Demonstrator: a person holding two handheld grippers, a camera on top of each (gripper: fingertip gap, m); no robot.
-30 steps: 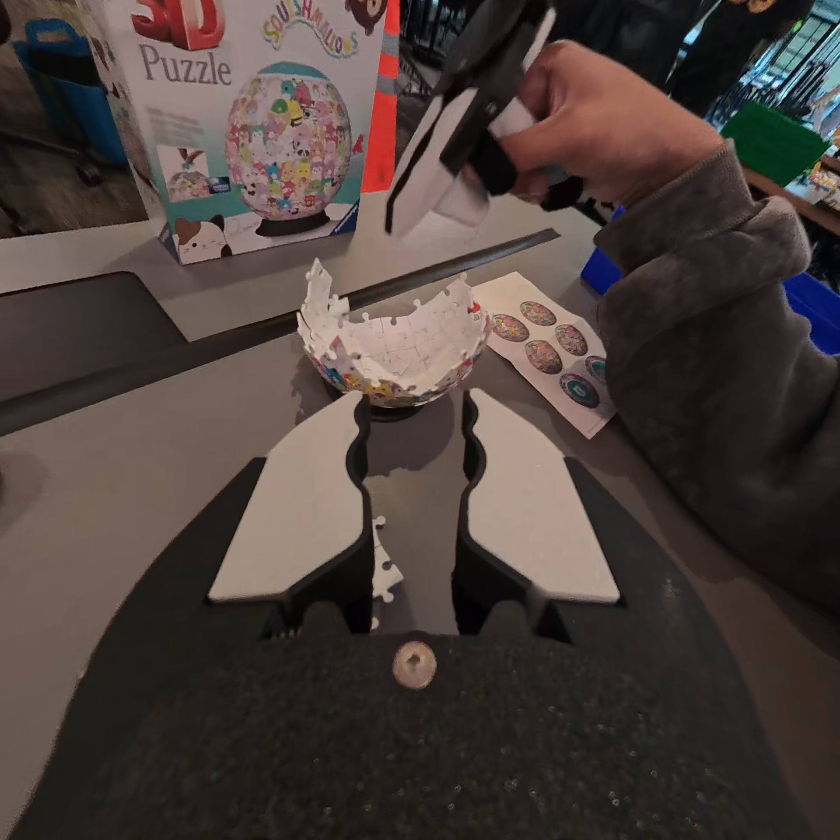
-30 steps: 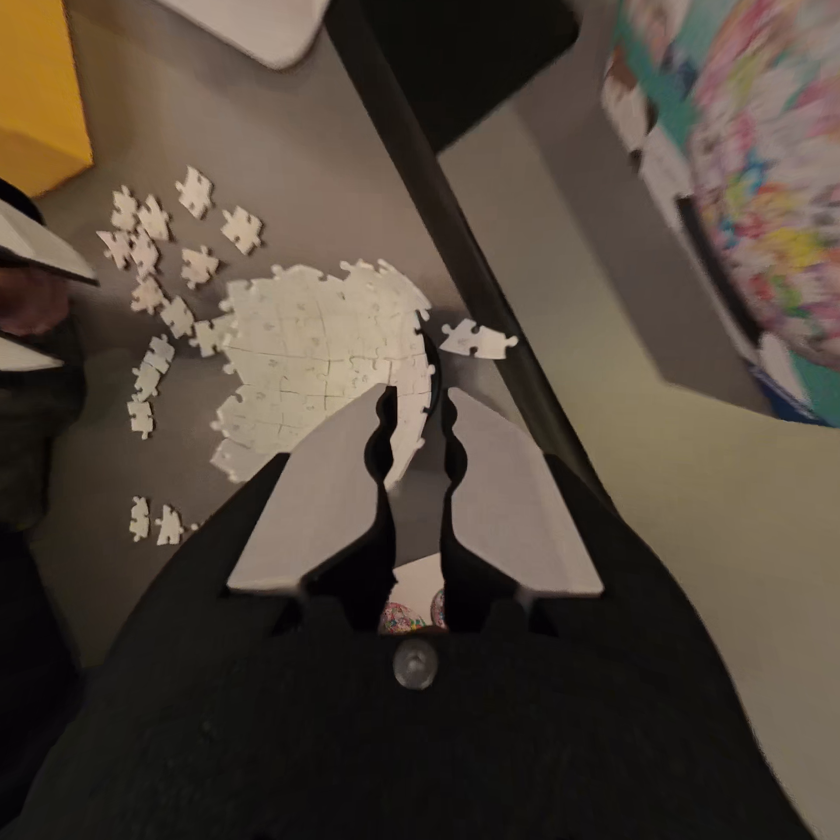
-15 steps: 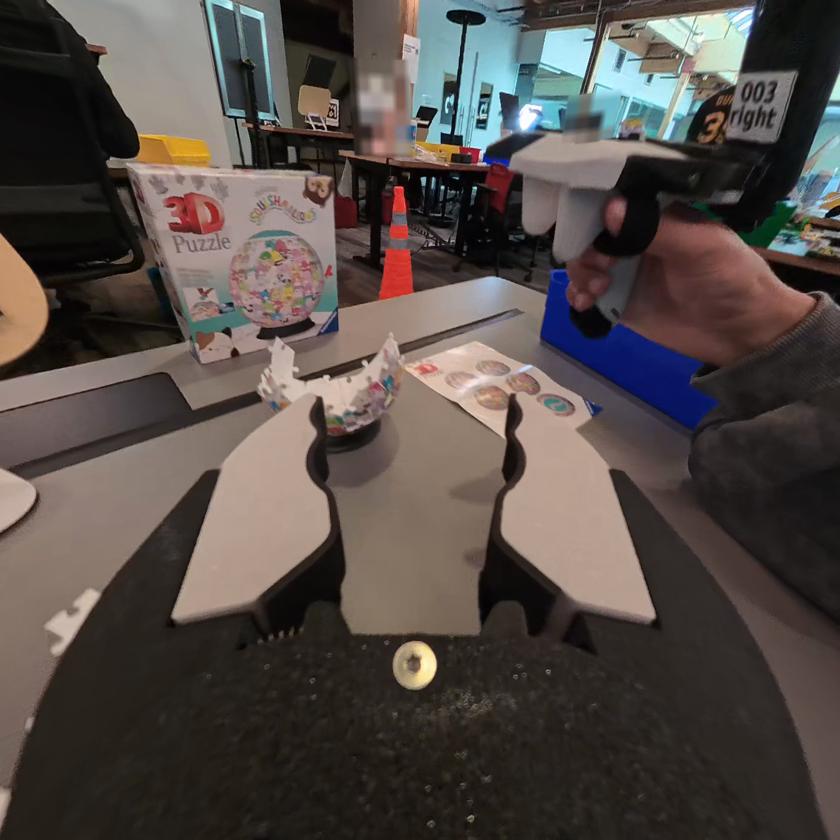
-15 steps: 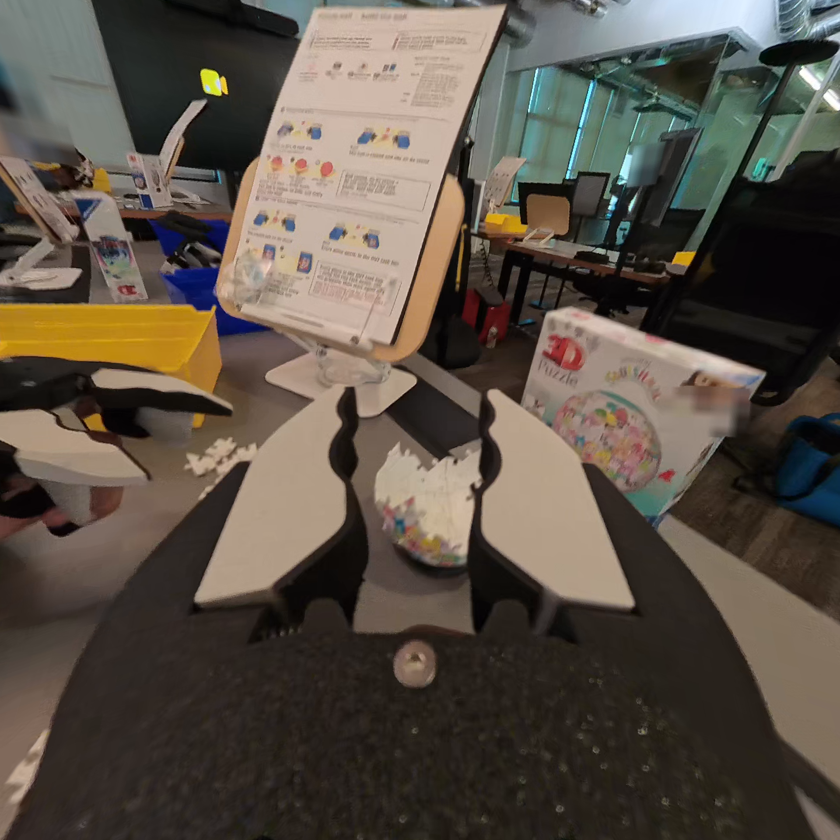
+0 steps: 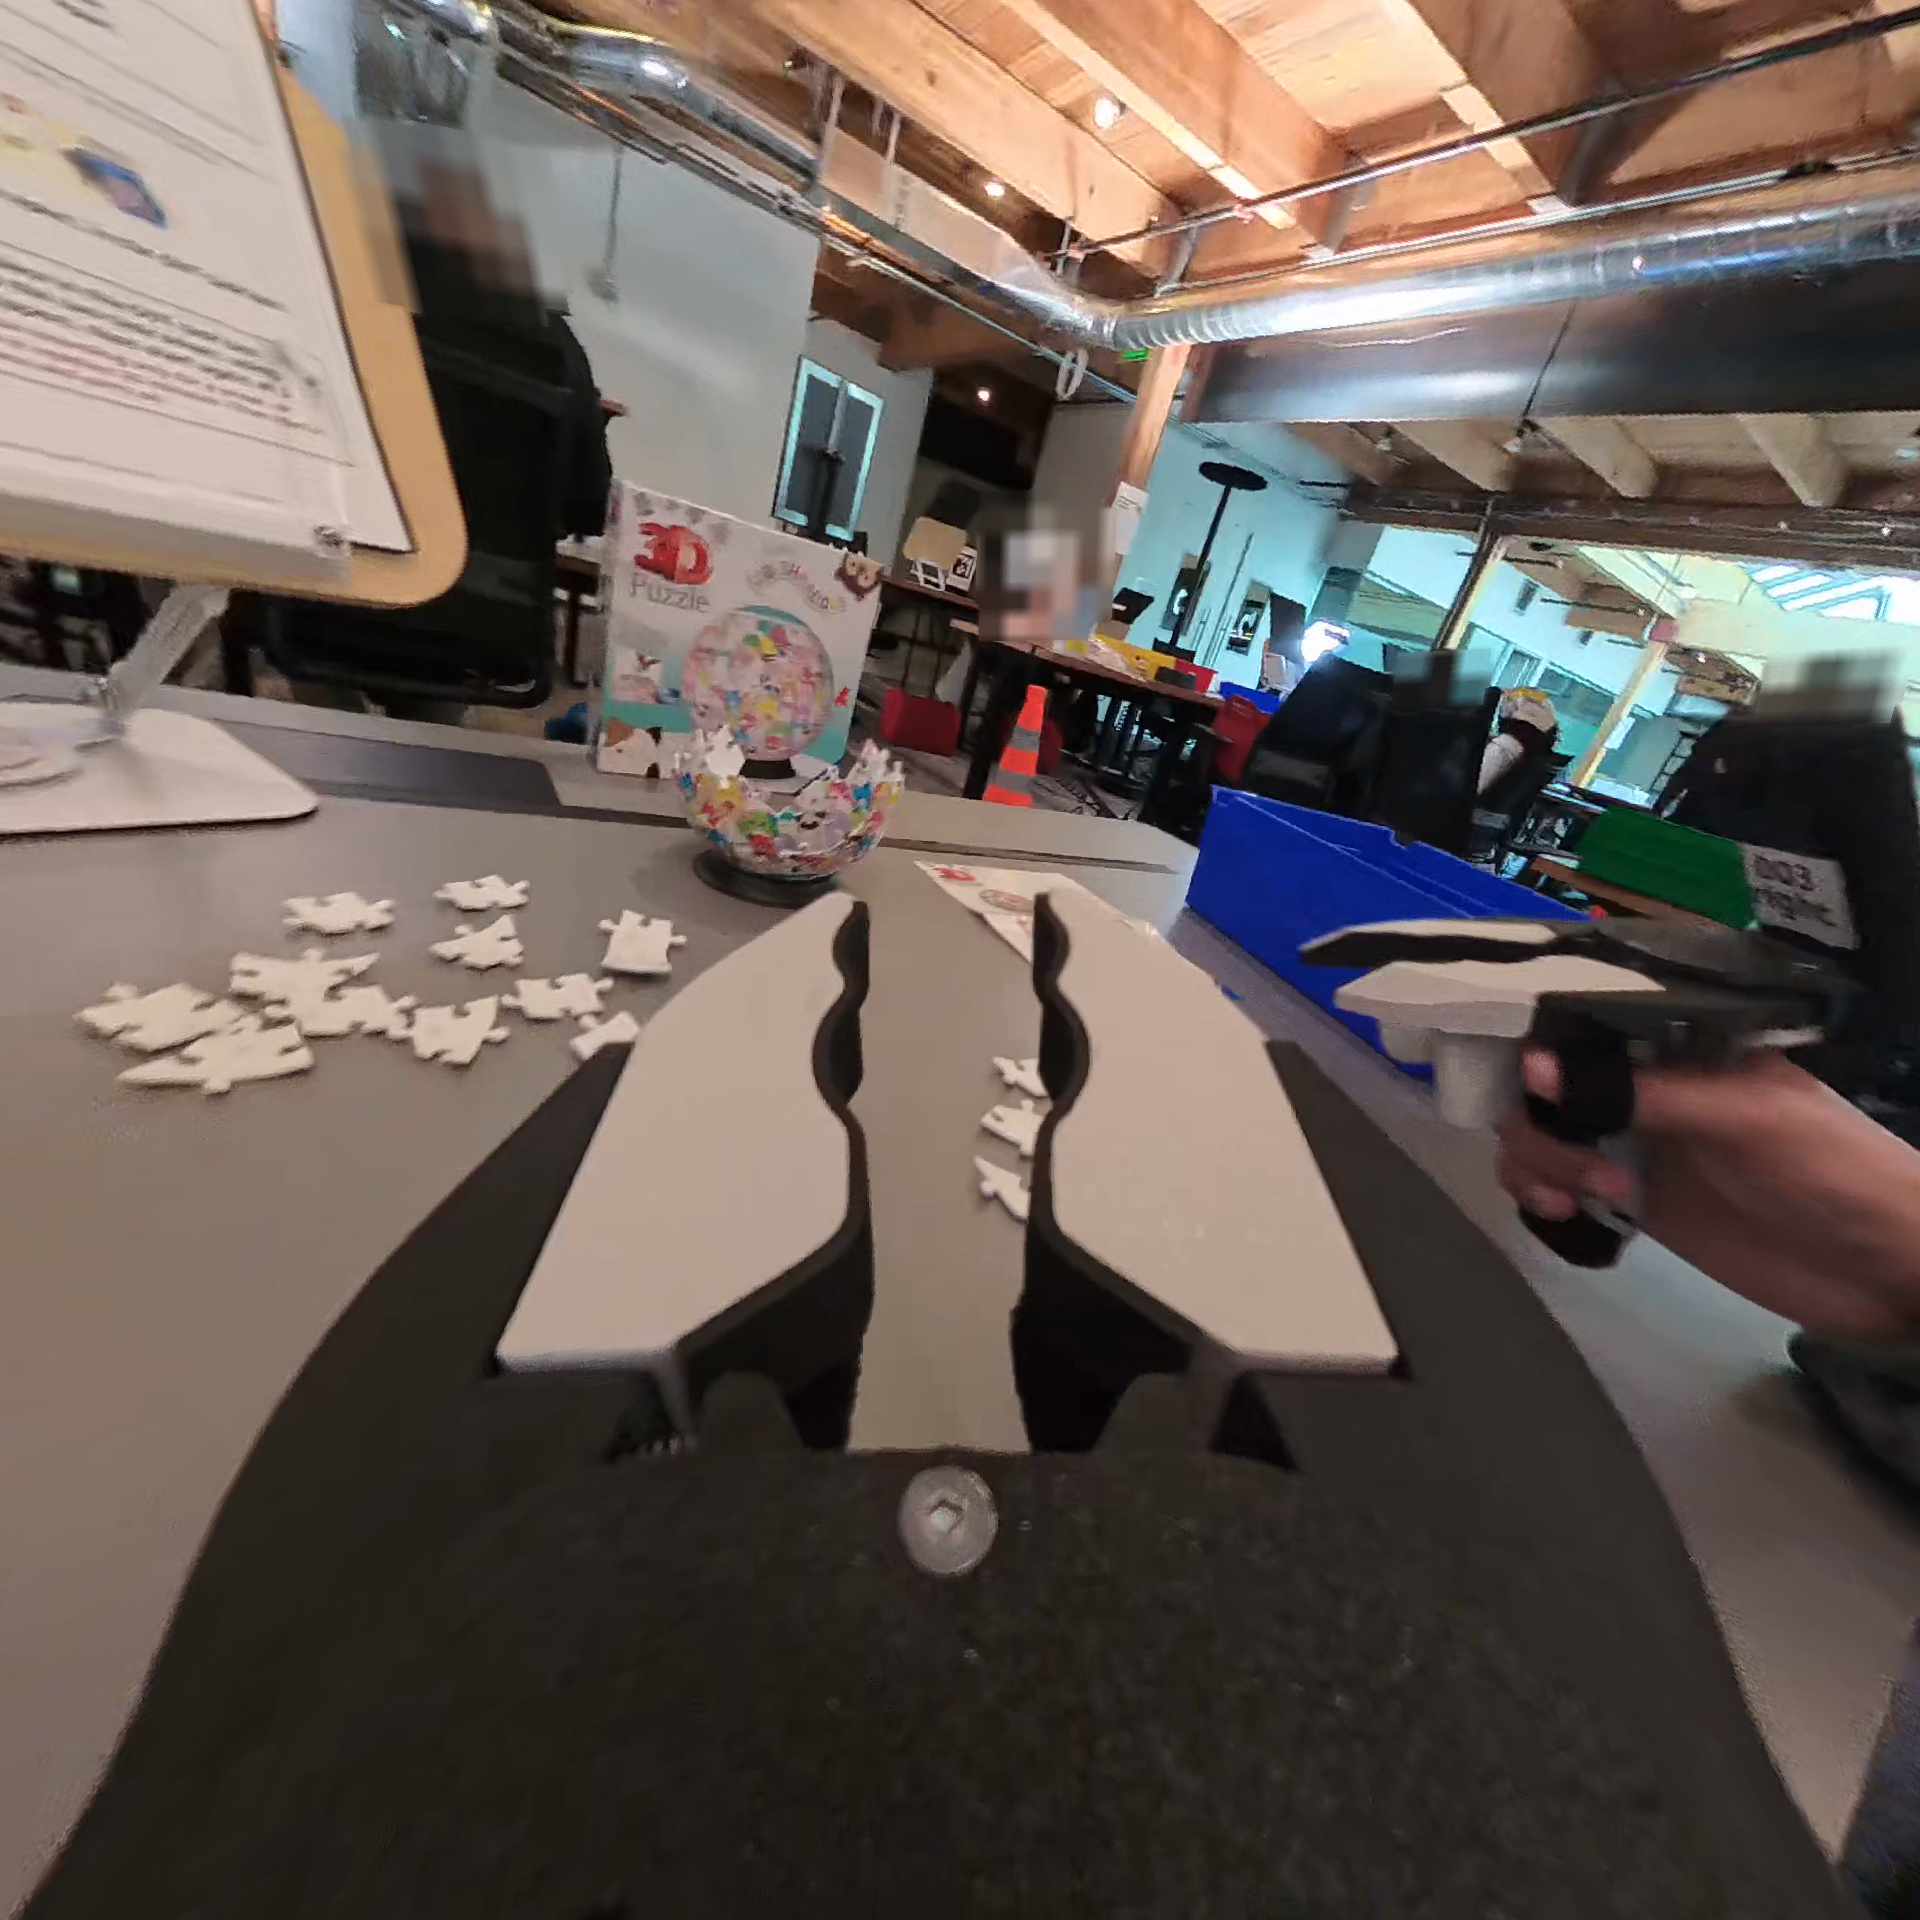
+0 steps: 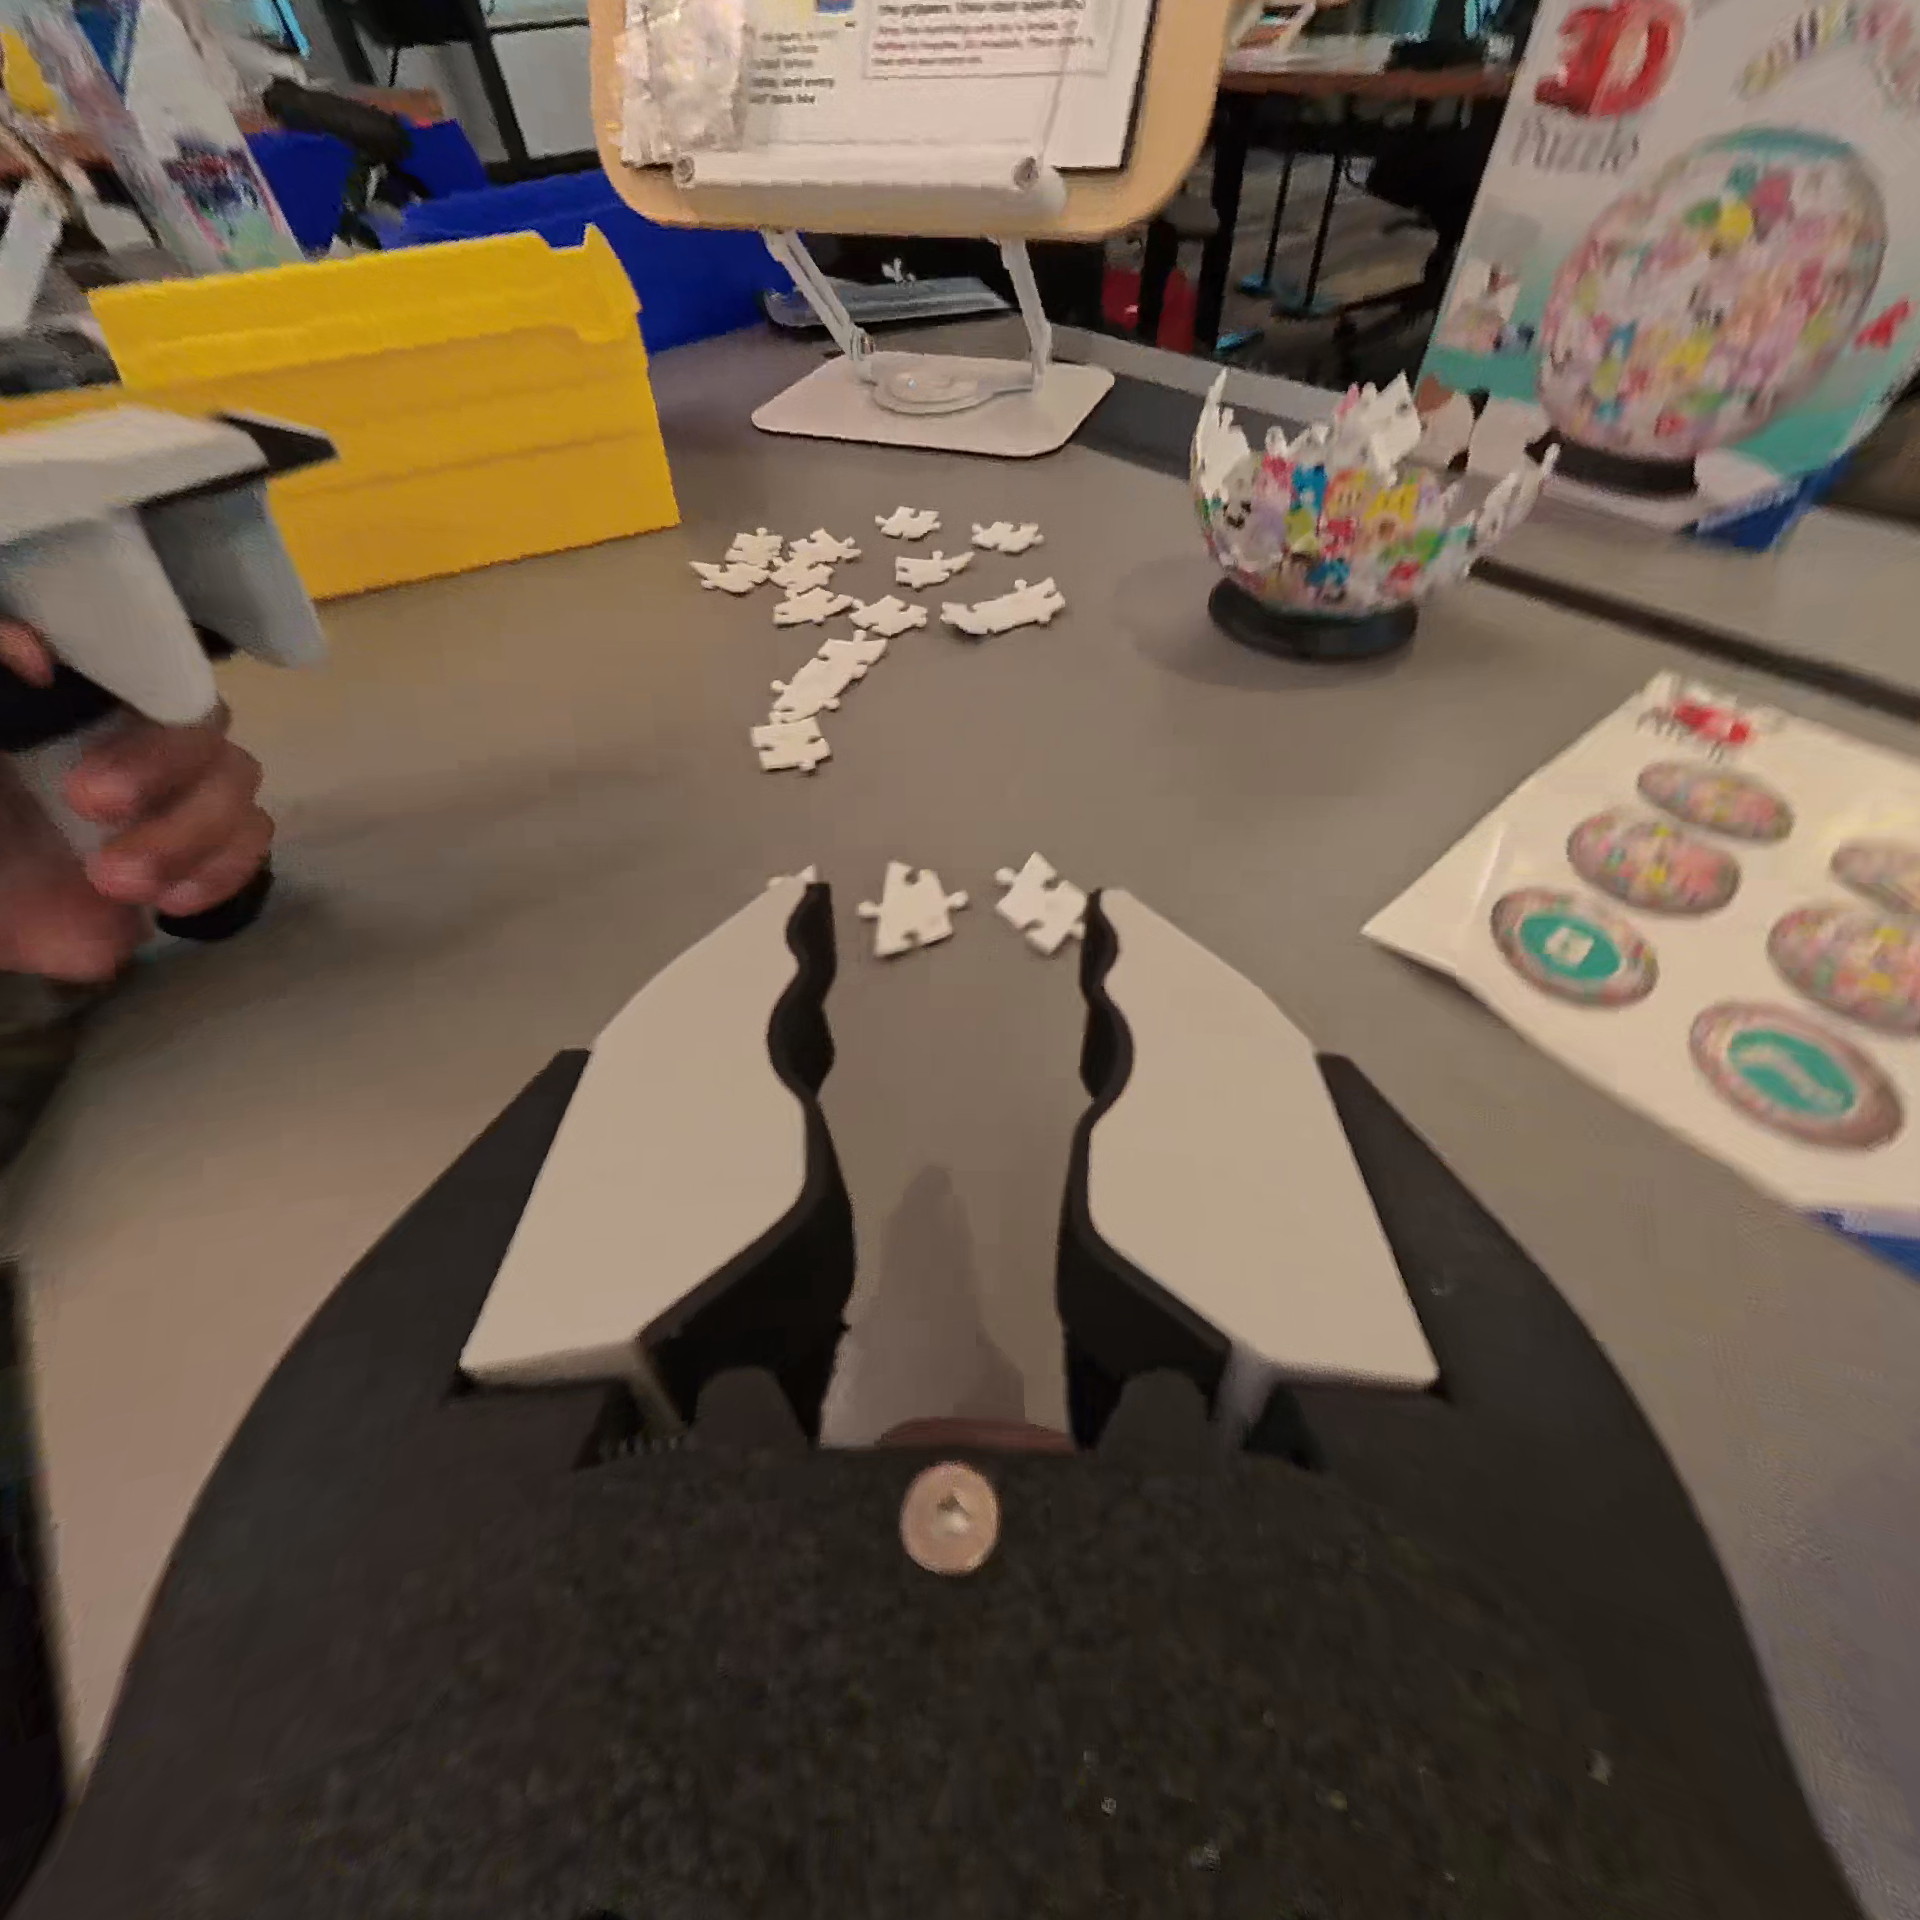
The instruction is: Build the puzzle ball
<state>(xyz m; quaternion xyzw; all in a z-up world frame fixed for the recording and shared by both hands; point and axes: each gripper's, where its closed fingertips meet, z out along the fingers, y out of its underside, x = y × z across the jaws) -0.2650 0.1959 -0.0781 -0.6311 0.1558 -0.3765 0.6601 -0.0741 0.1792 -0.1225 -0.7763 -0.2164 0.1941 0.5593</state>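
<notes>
Both of your grippers had pulled back from the half-built puzzle ball [image 6: 1340, 509] and dropped low over the table [image 6: 520, 935]. Your left gripper [image 5: 945, 920] was empty, fingers moderately apart, loose pieces [image 5: 343, 997] lying left of its tips. Your right gripper [image 6: 956, 904] gaped wider, two pieces [image 6: 909, 909] just beyond its fingertips, the ball far ahead to their right. That suggested you were fetching the next piece.

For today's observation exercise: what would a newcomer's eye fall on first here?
The colourful half-built puzzle ball on its black stand, far right on the grey table. White loose pieces lie scattered left of it. The open right claw points at three nearer pieces.
</notes>
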